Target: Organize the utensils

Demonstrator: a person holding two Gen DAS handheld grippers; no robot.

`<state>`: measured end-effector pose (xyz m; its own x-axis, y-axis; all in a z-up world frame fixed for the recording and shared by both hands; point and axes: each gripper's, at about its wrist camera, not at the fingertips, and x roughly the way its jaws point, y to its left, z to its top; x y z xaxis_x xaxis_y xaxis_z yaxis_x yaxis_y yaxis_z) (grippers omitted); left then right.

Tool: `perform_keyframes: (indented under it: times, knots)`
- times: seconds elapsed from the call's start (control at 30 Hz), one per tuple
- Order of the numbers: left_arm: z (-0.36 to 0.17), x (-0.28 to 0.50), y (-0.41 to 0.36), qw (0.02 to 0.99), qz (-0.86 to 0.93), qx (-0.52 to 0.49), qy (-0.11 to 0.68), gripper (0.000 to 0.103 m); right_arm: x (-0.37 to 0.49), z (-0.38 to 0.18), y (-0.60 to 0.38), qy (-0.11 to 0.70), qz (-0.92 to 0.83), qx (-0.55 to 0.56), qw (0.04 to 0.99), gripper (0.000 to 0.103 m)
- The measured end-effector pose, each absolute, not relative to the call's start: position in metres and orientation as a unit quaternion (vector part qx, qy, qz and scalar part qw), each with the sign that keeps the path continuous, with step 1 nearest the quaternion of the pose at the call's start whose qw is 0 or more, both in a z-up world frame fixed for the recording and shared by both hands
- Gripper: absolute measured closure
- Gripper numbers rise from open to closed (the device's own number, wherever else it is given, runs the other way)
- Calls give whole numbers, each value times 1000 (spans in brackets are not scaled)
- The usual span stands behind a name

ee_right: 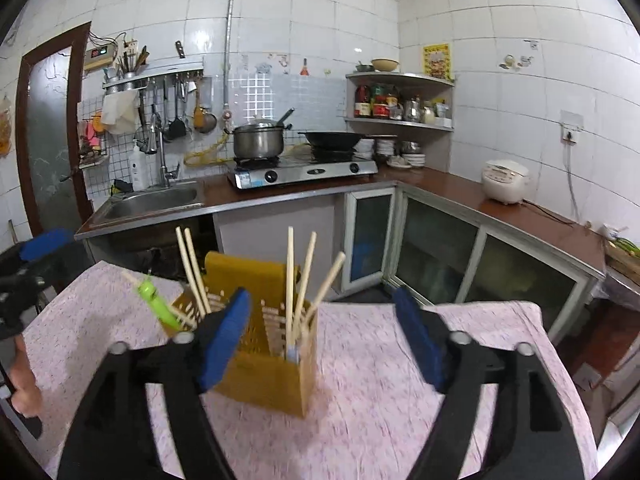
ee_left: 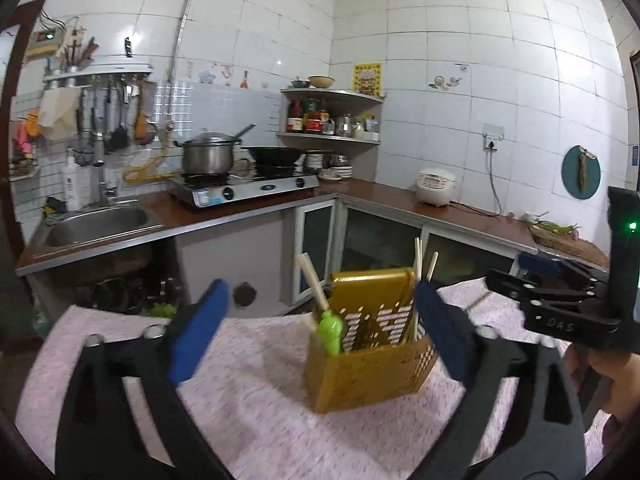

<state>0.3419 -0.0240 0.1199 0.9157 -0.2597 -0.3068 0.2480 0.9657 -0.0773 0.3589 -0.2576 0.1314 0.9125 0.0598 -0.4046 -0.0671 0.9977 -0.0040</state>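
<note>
Yellow perforated plastic utensil holder (ee_left: 372, 344) stands on pink cloth-covered table (ee_left: 248, 400), chopsticks (ee_right: 298, 280) inside. Left gripper (ee_left: 320, 328) released, empty; right gripper (ee_right: 320, 340) likewise. Only right view shows blue-tipped utensil (ee_right: 292, 354); green-handled utensil (ee_left: 330, 330) in both.

A pink speckled cloth (ee_right: 380, 380) covers the table. Behind it, an L-shaped brown counter (ee_right: 460, 190) runs along white tiled walls. A steel sink (ee_right: 152, 202) sits at its left end. A two-burner gas stove (ee_right: 304, 172) carries a lidded steel pot (ee_right: 258, 142) and a black wok (ee_right: 334, 140). A corner shelf (ee_right: 400, 98) holds jars and bottles. A white rice cooker (ee_right: 505, 181) stands on the right counter run, its cord plugged into a wall socket (ee_left: 493, 136).
</note>
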Motion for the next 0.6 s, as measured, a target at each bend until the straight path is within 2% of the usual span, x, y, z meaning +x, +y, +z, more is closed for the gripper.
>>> perform_keyframes:
  times: [0.1, 0.3, 0.6]
  knots:
    - [120, 310, -14, 979, -121, -20, 164, 5, 322, 130, -257, 208, 24, 0, 978, 13]
    - [102, 251, -3, 979, -88, -20, 183, 5, 255, 115, -256, 201, 4, 23, 979, 5]
    - [62, 156, -3, 982, -75, -35, 168, 5, 161, 69, -236, 177, -20, 17, 984, 4]
